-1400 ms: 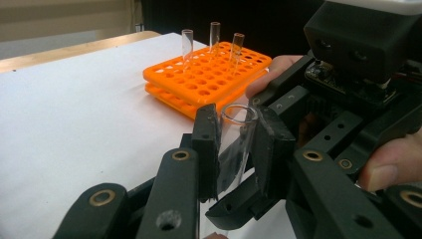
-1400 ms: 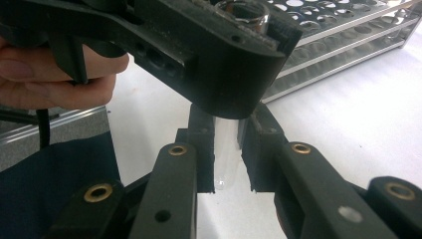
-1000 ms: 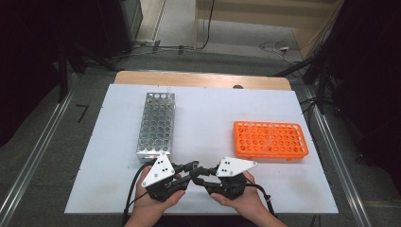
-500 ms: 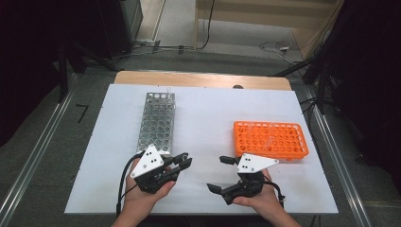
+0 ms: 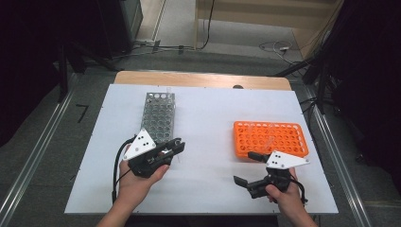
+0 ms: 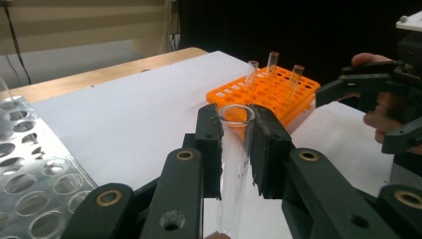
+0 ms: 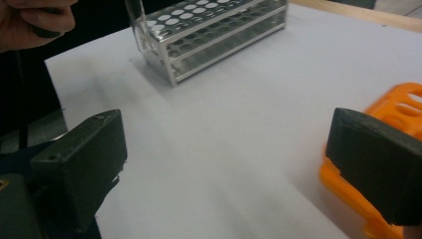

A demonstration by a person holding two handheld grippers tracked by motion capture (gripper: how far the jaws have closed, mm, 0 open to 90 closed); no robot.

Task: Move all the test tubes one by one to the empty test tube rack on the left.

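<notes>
Our left gripper point(image 6: 234, 149) now clamps the glass tube point(image 6: 234, 164) beside the metal rack point(image 5: 158, 116); our right gripper point(image 5: 248, 168) has just opened empty, handover done.

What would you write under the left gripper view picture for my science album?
Left tongs pinch a clear glass tube, with the orange rack waiting behind.

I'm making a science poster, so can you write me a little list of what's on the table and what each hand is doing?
Table: white table
Metal rack: silver metal rack, far left
Orange rack: orange rack on the right, holding three glass tubes
Left tool: left tool shut on a clear glass tube, beside the metal rack
Right tool: right tool, jaws just opened wide, nothing between them, near the orange rack
</notes>
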